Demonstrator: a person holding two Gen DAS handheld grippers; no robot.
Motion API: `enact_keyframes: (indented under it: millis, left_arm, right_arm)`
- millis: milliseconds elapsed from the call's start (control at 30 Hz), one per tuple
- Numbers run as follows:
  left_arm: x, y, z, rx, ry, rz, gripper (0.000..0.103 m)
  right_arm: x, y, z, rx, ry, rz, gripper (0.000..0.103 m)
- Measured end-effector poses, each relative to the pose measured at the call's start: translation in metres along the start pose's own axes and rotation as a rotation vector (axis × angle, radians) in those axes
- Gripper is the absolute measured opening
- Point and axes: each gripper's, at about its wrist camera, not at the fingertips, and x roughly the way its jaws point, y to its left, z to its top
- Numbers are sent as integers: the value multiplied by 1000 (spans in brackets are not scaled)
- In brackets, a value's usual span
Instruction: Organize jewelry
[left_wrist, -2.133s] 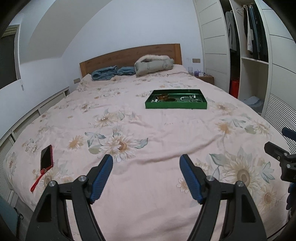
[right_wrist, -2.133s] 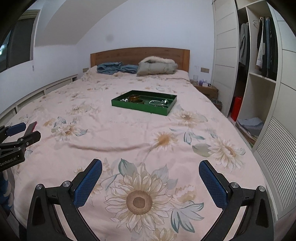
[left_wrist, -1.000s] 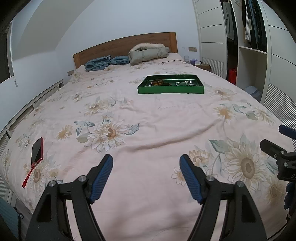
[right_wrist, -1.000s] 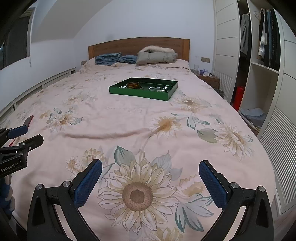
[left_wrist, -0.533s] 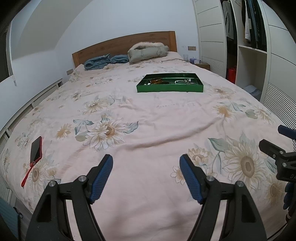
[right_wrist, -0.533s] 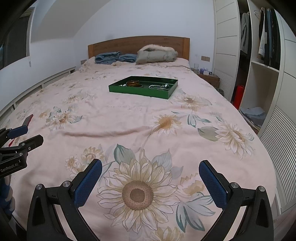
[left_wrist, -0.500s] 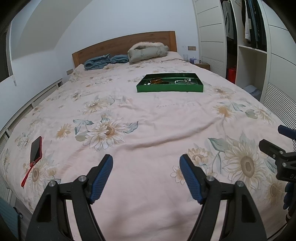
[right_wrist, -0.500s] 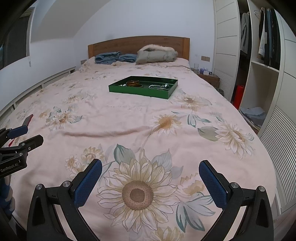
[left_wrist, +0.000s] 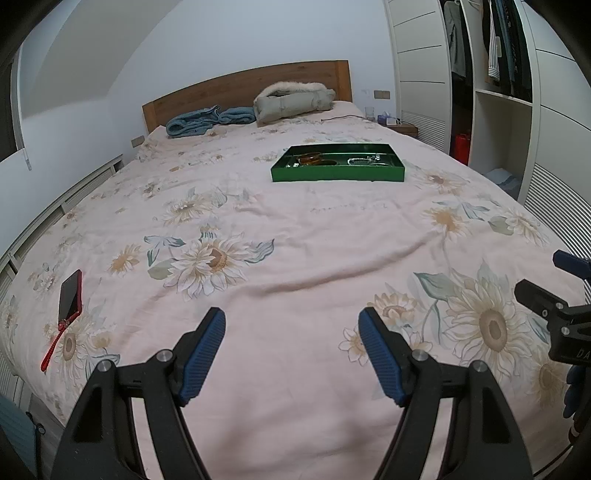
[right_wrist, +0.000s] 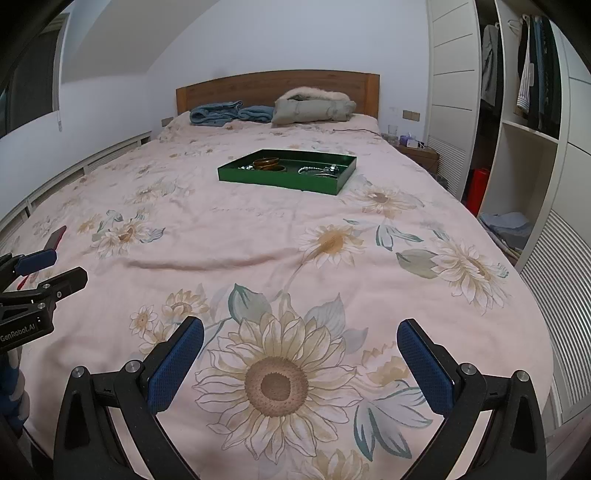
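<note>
With both left tongs (left_wrist: 291, 332) and right tongs (right_wrist: 301, 341) spread and empty, best to reach level toward tray (left_wrist: 338, 173) mid-frame on bed (left_wrist: 295, 258), slowly.

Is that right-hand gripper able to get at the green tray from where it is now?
Probably not yet: the right gripper is open near the foot of the bed, and the green tray lies far up the bedspread. Nothing blocks the way.
</note>
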Motion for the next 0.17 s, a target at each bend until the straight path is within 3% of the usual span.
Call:
enact_keyframes:
  millis: [167]
  left_arm:
    - [0, -1, 0, -1, -1, -5, 73]
  right_arm:
    - [0, 0, 0, 0, 1, 1, 103]
